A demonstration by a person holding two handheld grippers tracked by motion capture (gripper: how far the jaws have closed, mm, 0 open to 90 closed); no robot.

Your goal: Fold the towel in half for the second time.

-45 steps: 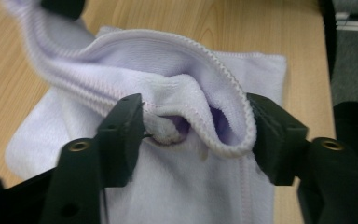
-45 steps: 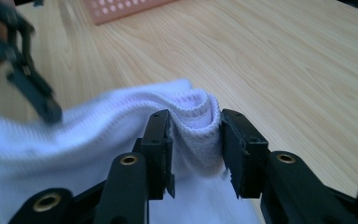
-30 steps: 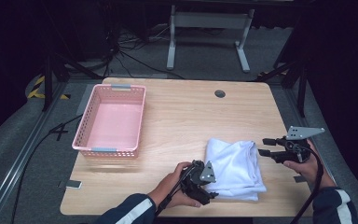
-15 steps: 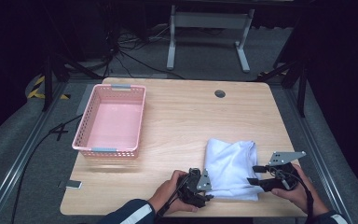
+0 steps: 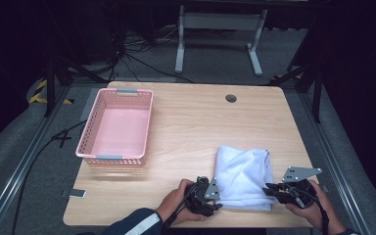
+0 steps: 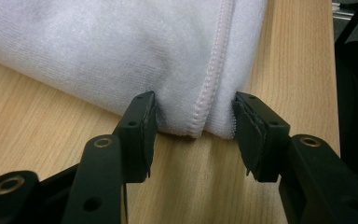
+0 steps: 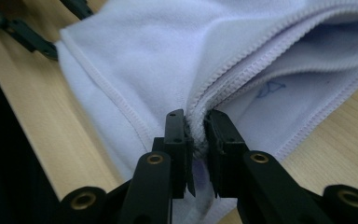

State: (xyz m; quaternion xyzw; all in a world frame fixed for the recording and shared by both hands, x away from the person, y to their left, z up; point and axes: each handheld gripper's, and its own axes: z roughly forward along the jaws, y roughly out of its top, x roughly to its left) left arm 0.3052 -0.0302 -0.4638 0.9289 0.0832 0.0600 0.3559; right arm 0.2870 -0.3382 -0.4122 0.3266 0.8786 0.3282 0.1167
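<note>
Towel, white and folded, is lying on the near right part of the wooden table, its long axis running away from you toward the far edge. You are working at its near short edge, one gripper at each near corner. The pink basket is standing well apart on the left side of the table, so any carry would be going left and away, past your left hand.

Left gripper is sitting at the near left corner. In the left gripper view the towel's corner, with its stitched hem, is lying between the jaws, which have just been closing and are standing about half spread; the pads are flanking the cloth at its edges, and a firm pinch is not evident.

Right gripper is sitting at the near right corner. Its jaws have just been closing and are pressed nearly together, pinching the hemmed edge of the towel between the pads.

You are therefore holding on the right; judge the left corner as not yet secured before lifting.
</note>
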